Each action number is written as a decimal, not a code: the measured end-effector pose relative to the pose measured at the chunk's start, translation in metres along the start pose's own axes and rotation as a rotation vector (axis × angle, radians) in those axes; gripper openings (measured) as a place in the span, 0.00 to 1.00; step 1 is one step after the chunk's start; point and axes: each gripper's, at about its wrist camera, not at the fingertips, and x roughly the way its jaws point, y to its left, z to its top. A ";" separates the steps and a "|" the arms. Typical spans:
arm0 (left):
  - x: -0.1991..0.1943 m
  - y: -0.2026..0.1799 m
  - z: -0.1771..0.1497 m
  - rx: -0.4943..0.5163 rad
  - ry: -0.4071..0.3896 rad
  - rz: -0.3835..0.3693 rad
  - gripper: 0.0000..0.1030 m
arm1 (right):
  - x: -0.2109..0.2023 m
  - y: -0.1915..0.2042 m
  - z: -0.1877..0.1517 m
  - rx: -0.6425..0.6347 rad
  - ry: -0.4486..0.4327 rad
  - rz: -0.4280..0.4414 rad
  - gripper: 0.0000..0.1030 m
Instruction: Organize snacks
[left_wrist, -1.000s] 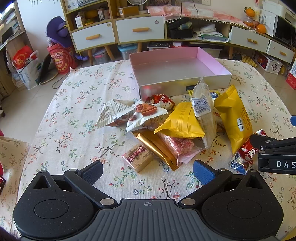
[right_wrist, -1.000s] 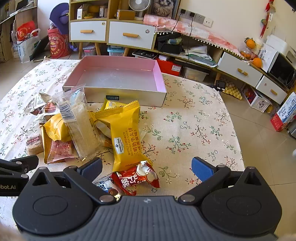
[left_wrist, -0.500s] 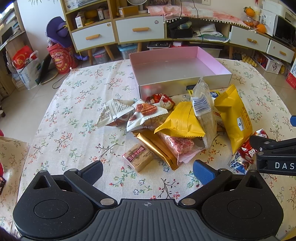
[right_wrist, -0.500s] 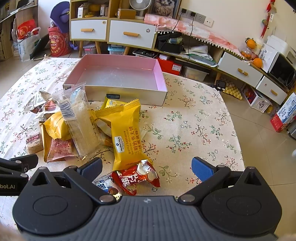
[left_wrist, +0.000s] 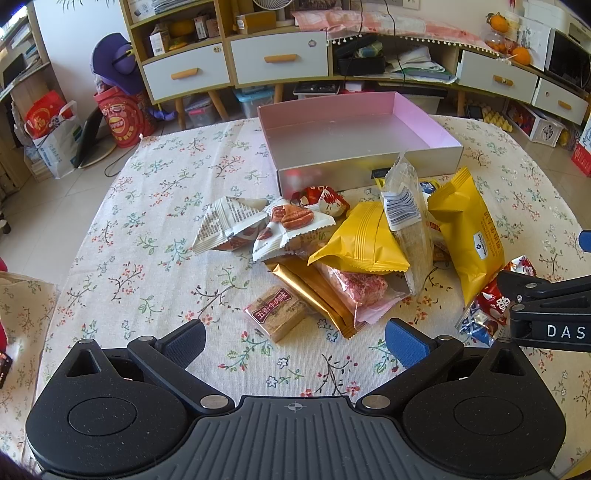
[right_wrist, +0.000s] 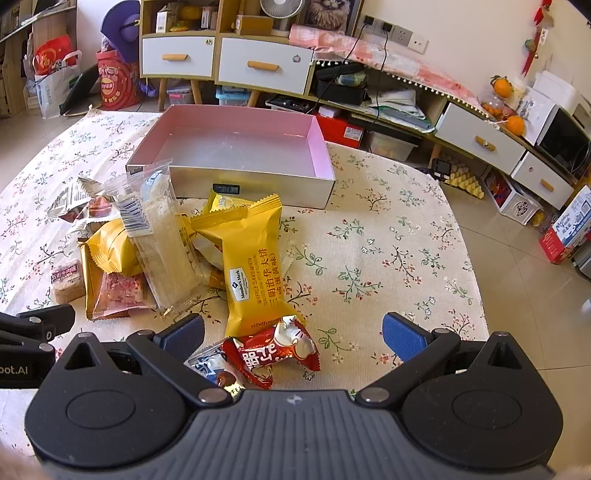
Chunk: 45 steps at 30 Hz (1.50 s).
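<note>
Snack pile, tabletop, w/ 2 handheld grippers. L gripper (left_wrist: 295, 338): jaws spread wide, holding nothing; small brown biscuit pack (left_wrist: 276, 312) lies just beyond and between the tips, not touching. Gold-edged pink bar (left_wrist: 343, 291) just right of it. R gripper (right_wrist: 293, 334): jaws spread wide, nothing pinched; red wrapped candy (right_wrist: 273, 352) sits between the tips, close in, w/ blue-silver candy (right_wrist: 212, 369) touching its left side. Long yellow waffle pack (right_wrist: 251, 262) runs from the red candy toward the far side. Clear rice-cake pack (right_wrist: 162, 236) leans over the mid-pile; yellow pack (left_wrist: 364, 242), pecan pack (left_wrist: 291, 227) and newsprint-pattern pack (left_wrist: 229, 223) further left. Pink-lined box (right_wrist: 321, 147), silver outside, stands just behind the pile on the far side; inside bare. Surface: tabletop (right_wrist: 388, 251) under floral cloth. Room: white-drawer cabinets (left_wrist: 280, 59) along far wall, red bags (left_wrist: 125, 114) on floor at left. Open cloth to the right of the pile and left of the box; right table edge drops to tiled floor (right_wrist: 535, 280).
</note>
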 end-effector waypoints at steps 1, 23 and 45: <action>0.000 0.000 0.000 0.000 0.000 0.000 1.00 | 0.000 0.000 0.000 0.000 0.000 0.000 1.00; 0.008 0.029 0.014 0.030 0.057 -0.109 0.99 | 0.005 -0.012 0.023 0.000 0.049 0.189 1.00; 0.020 -0.007 0.053 0.179 -0.134 -0.364 0.47 | 0.069 -0.027 0.040 0.101 0.217 0.419 0.67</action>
